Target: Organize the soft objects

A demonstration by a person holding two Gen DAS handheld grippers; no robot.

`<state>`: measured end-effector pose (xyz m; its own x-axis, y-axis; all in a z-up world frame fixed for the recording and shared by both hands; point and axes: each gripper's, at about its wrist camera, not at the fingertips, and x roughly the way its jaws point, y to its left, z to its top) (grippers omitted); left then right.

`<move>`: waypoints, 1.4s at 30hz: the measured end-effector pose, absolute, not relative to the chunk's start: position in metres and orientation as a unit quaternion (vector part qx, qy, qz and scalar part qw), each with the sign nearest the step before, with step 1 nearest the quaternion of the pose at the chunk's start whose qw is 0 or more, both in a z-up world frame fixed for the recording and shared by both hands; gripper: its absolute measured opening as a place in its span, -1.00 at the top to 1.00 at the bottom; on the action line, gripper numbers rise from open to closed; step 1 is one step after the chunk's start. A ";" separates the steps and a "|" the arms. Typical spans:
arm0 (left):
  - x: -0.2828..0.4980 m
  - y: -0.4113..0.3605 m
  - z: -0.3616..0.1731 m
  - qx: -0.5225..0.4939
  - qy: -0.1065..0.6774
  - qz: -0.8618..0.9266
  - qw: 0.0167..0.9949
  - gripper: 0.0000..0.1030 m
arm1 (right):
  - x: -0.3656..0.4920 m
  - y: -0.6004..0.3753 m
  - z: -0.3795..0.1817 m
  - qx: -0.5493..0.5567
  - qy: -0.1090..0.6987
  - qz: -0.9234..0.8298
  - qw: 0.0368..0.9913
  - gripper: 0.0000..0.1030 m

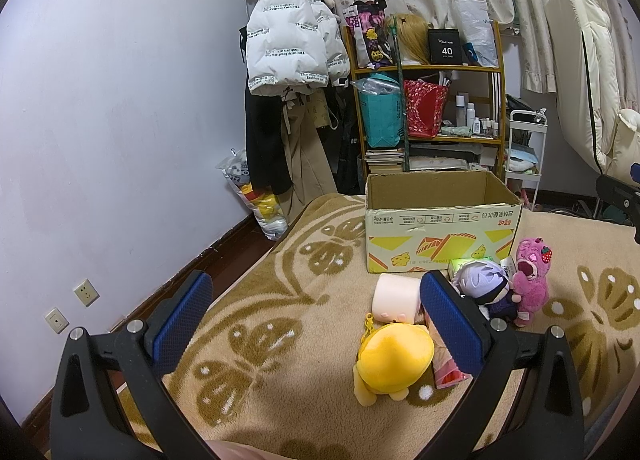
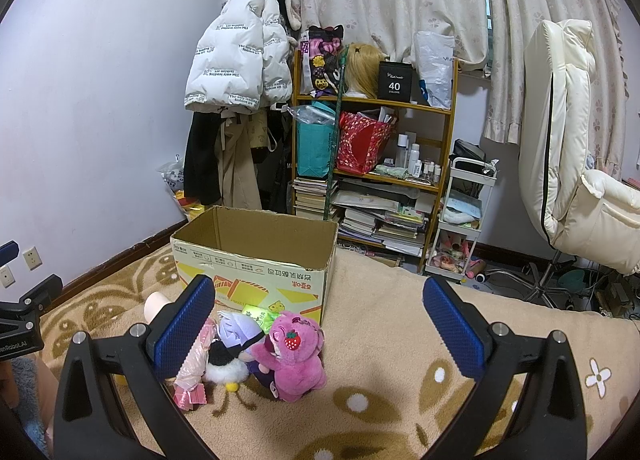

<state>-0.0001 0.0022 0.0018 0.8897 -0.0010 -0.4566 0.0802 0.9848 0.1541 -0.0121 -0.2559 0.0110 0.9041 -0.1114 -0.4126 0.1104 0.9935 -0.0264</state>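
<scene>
Room: lilac wall, flowered curtains, beige blanket [image 2: 400, 340] with brown butterfly pattern on bed | white puffer jacket [image 1: 280, 28] reads "The only leading fashion art" | shelf box [image 2: 395, 82] reads "40 colors" | cardboard box [image 1: 436, 220] open, print upside down | plush toys [image 2: 294, 356] before it, partly hidden by fingers | left gripper [image 1: 316, 320] spread, empty | right gripper [image 2: 318, 324] spread, empty

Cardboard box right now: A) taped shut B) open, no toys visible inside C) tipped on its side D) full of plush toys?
B: the cardboard box stands upright with its top open and only bare inner walls showing, while the pink plush bear and yellow plush sit on the blanket in front of it.
</scene>
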 end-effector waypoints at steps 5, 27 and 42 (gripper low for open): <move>0.001 0.011 -0.002 0.070 0.237 -0.019 0.969 -0.99 | -0.011 -0.256 0.008 -0.002 0.220 -0.053 0.974 -1.00; 0.046 -0.003 -0.033 0.041 0.334 -0.052 0.940 -0.99 | 0.031 -0.261 -0.022 0.014 0.293 -0.052 0.954 -1.00; 0.087 -0.029 -0.073 0.044 0.418 -0.082 0.903 -0.99 | 0.067 -0.259 -0.051 0.035 0.344 -0.042 0.937 -1.00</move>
